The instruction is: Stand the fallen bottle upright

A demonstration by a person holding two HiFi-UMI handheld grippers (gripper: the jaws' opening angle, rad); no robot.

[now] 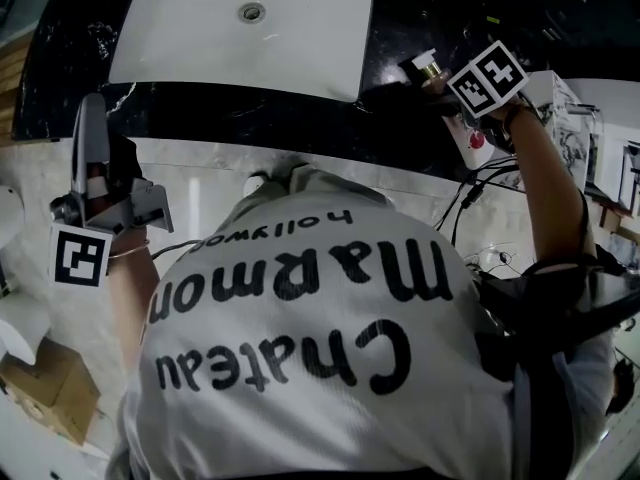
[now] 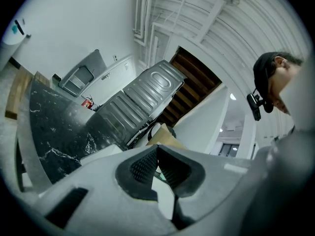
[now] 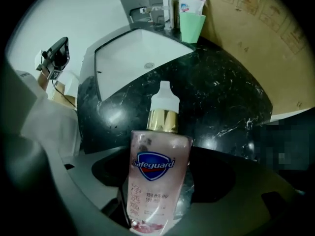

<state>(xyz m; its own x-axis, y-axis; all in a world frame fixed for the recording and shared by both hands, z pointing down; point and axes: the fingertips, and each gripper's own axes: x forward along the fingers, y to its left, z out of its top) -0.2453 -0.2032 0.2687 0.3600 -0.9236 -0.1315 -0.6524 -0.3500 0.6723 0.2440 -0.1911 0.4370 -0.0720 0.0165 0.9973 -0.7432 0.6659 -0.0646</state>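
Observation:
A clear bottle (image 3: 157,176) of pink soap, with a blue Safeguard label, a gold collar and a white cap, sits between the jaws of my right gripper (image 3: 160,173), which is shut on its body. Its cap points away along the jaws, over the black counter (image 3: 221,92). In the head view the bottle's collar (image 1: 431,69) pokes out beside the right gripper (image 1: 450,93) at the counter's right end. I cannot tell whether the bottle touches the counter. My left gripper (image 1: 90,113) hangs at the person's left side, away from the counter, shut on nothing (image 2: 156,154).
A white sink basin (image 1: 250,28) is set into the black counter, left of the bottle. Behind the basin (image 3: 142,58) stand a faucet (image 3: 165,9) and a green cup (image 3: 191,26) with a tube. Cardboard (image 3: 256,43) leans at the back right. Cables (image 1: 470,198) hang near the right arm.

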